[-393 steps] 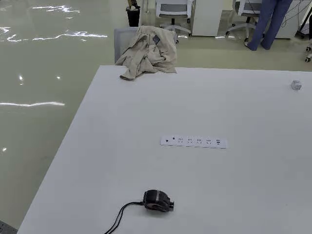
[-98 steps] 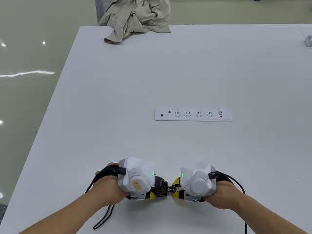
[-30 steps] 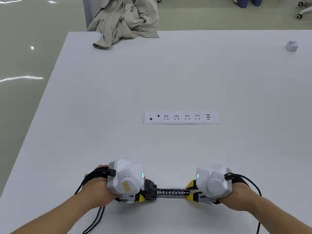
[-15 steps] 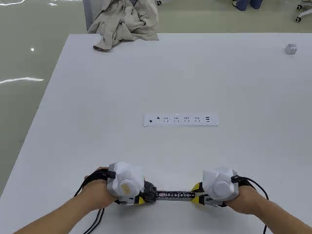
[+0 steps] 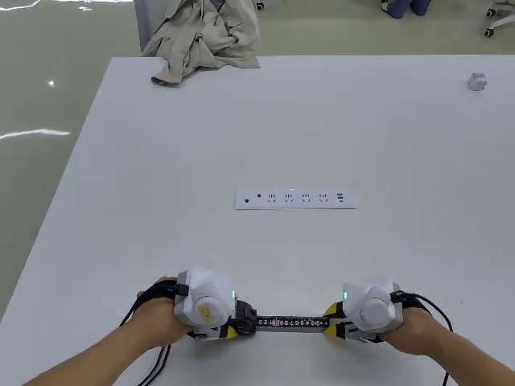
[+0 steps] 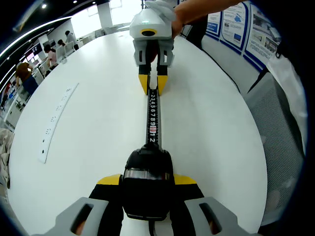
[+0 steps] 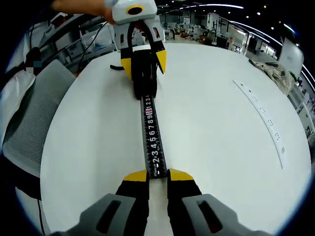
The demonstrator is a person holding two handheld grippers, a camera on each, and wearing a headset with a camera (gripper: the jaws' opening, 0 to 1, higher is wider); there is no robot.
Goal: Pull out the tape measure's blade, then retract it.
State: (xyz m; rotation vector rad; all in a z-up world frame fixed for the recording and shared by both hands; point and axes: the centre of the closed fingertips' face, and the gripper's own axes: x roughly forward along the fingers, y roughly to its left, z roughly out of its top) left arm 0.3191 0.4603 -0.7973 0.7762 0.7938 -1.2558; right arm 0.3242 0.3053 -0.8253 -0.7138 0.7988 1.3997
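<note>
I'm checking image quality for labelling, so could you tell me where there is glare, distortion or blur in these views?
Head view: sharp and evenly lit, with glare streaks on the floor. Left gripper view: the fisheye rounds the table, but the blade numerals are legible. Right gripper view: the straight power strip bows, and the far room is soft.

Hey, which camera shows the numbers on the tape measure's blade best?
The right gripper view: the blade runs up its middle with large, readable numerals. The left gripper view shows it with smaller digits; the head view, just a thin dark strip.
</note>
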